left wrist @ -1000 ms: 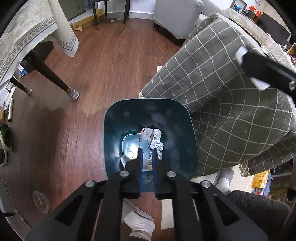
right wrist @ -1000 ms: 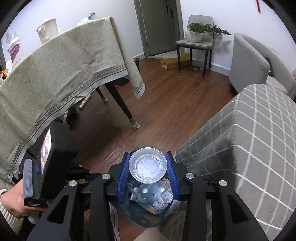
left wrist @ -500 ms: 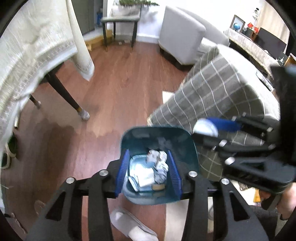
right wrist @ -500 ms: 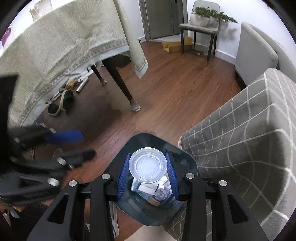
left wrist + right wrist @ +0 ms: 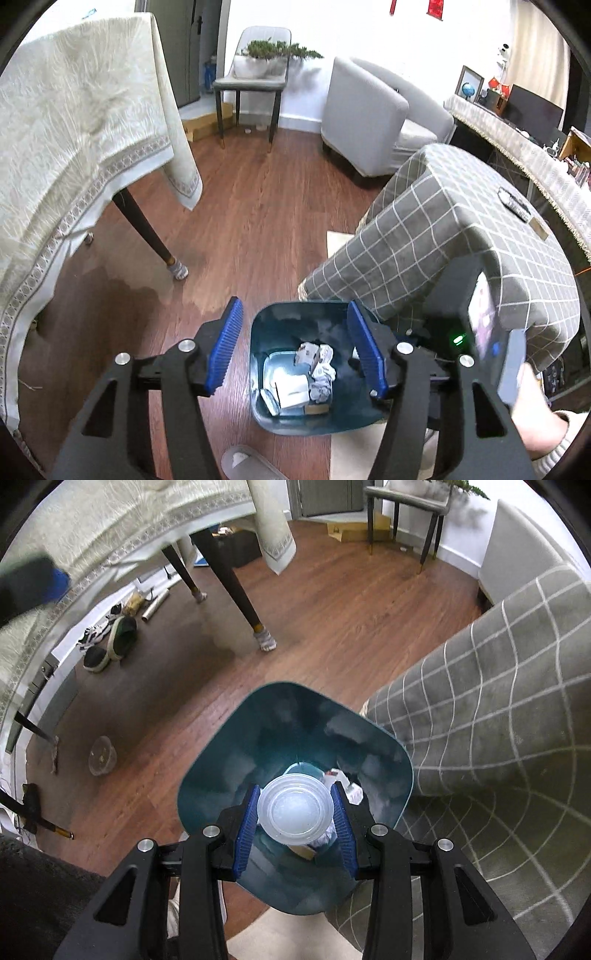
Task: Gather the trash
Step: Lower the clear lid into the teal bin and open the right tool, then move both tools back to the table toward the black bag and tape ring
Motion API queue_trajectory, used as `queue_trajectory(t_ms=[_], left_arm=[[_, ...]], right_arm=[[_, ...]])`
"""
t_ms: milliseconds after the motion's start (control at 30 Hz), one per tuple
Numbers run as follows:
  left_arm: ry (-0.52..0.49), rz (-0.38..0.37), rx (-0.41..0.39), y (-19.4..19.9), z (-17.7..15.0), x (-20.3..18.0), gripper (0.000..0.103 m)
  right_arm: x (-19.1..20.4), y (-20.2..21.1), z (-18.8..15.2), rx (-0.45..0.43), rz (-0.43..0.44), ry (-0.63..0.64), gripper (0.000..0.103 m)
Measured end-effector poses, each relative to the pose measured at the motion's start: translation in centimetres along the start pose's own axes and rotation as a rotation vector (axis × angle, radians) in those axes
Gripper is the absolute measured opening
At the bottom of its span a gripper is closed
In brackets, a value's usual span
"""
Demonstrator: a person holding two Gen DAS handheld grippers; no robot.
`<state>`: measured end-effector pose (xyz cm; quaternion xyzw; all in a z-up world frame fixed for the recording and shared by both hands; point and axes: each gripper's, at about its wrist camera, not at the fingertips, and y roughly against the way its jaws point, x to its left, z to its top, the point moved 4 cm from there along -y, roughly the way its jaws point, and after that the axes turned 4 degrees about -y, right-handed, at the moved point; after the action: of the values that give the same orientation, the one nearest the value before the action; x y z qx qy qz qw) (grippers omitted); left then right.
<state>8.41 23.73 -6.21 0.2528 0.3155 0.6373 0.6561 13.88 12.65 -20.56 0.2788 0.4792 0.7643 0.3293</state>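
A teal trash bin (image 5: 266,325) (image 5: 229,760) stands on the wood floor beside a grey checked cover. Crumpled paper and small boxes (image 5: 314,365) lie at its bottom. My left gripper (image 5: 295,347) hangs above the bin with its jaws opening and nothing between the blue pads. My right gripper (image 5: 293,818) is shut on a clear plastic cup (image 5: 293,810), held bottom-up over the bin's mouth. In the left wrist view the right gripper's body (image 5: 476,332) and a hand (image 5: 532,413) show at the right.
A table with a beige cloth (image 5: 74,129) and dark leg (image 5: 240,602) stands left. The grey checked cover (image 5: 498,701) crowds the bin's right side. A clear cup (image 5: 101,755) and shoes (image 5: 114,642) lie on the floor. A slipper (image 5: 247,461) sits near the bin.
My left gripper opened, rose and tilted up away from the bin. My right gripper came down over the bin's mouth with the cup still gripped.
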Motion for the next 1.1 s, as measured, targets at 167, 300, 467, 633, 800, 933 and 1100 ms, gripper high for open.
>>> queue_trajectory(t_ms=[167,300,467,633,800,933,1100], left_arm=[[-0.001,-0.008,-0.060,1.8,1.1,-0.2,0.062],[-0.021,-0.028,-0.116,3.2,1.8,-1.0,0.062],[-0.045,-0.047,-0.156,3.9,2.3,-2.2,0.062],[-0.041,-0.050,-0.188,4.4,2.8,-2.5,0.062],[-0.040,-0.051,-0.205,4.9,3.3,-3.4,0.063],[-0.054,-0.048,-0.235,5.4,3.9,-4.2,0.063],[-0.052,-0.057,-0.268,5.8,4.6,-5.1,0.066]], right_arm=[[0.1,-1.6,-1.2,0.060,0.014,0.018,0.040],[0.6,-2.9,-2.2,0.108,0.005,0.042,0.040],[0.1,-3.2,-2.7,0.105,-0.022,0.046,0.052],[-0.6,-2.5,-2.8,0.093,-0.023,0.040,0.052],[-0.3,0.7,-1.9,-0.001,0.022,0.045,0.052],[0.3,4.2,-1.3,-0.100,0.070,0.070,0.053],[0.5,8.6,-0.5,-0.206,0.085,0.106,0.059]])
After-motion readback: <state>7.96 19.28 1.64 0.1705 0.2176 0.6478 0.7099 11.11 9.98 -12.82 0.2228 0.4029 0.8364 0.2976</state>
